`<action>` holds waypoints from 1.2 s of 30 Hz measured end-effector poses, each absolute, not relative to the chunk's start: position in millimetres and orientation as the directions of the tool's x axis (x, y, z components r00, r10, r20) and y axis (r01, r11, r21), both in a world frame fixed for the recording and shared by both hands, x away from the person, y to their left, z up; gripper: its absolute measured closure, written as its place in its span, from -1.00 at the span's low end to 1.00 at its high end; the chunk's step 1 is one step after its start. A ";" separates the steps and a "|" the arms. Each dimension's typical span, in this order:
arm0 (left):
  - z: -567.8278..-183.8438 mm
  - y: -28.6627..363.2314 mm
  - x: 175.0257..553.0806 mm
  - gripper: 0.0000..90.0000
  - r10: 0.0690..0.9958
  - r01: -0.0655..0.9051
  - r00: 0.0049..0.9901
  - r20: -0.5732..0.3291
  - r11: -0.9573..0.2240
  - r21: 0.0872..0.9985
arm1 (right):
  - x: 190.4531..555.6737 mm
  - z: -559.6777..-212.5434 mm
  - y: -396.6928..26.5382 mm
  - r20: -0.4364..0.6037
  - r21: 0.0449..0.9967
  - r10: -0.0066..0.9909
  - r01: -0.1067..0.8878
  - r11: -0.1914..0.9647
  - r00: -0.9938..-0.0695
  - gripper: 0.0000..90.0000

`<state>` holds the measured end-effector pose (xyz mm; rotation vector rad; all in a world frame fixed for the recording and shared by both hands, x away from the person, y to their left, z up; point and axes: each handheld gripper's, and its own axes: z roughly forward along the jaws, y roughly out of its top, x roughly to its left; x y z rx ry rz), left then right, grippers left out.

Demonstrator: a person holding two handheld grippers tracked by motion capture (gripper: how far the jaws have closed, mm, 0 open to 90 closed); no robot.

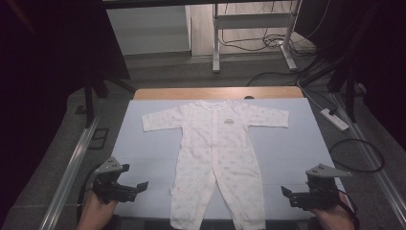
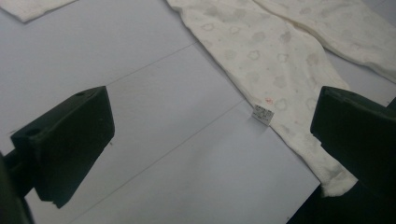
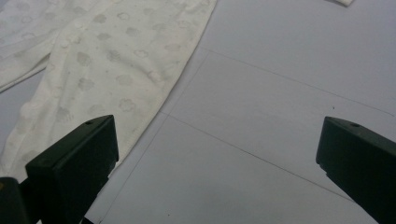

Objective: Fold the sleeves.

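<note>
**White romper lies lengthwise between two spread tongs**

Pale blue-grey sheeting covers the table [image 1: 143,143], and on it a white baby romper [image 1: 218,158] is laid out flat, face up, with its collar at the far edge and its two leg cuffs at the near edge. Its long axis therefore runs straight away from the person, down the middle of the table, while the sleeves stretch out crosswise near the far end.

Either side of the legs sit the tongs, both low over the near part of the sheet. Left gripper [image 1: 125,188] is to the left of the garment's left leg, its jaws spread wide and pointing inward; right gripper [image 1: 297,196] mirrors it on the other side, jaws likewise spread with nothing between them. Neither touches the fabric.

Which is nearer? From the high view the left one looks slightly closer to the cloth, and the left gripper view bears this out: the leg [image 2: 280,79] and its cuff run past just beside that gripper's far jaw. In the right gripper view the other leg [image 3: 102,74] lies ahead and off to one side.

A small care label [image 2: 263,115] sticks out from the left leg's outer seam (a handy landmark for the hem). I judge that each gripper need only travel inward, across the long axis, to reach its own leg.
</note>
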<state>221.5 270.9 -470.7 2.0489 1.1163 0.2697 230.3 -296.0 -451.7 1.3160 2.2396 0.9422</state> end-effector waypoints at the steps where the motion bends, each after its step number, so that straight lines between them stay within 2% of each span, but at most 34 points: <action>1: -470.8 270.8 223.6 -1.00 0.782 0.623 0.600 -0.167 -0.326 0.711 | 230.4 -451.7 -295.9 0.014 0.708 0.871 0.619 0.338 -0.492 -1.00; 10: -475.4 266.0 241.9 -1.00 0.736 0.620 0.648 -0.197 -0.359 0.698 | 230.1 -451.7 -295.2 0.008 0.708 0.869 0.617 0.345 -0.495 -1.00; 36: -468.9 256.3 275.0 -1.00 0.751 0.624 0.640 -0.159 -0.388 0.679 | 230.4 -451.9 -293.7 -0.002 0.704 0.868 0.615 0.354 -0.497 -1.00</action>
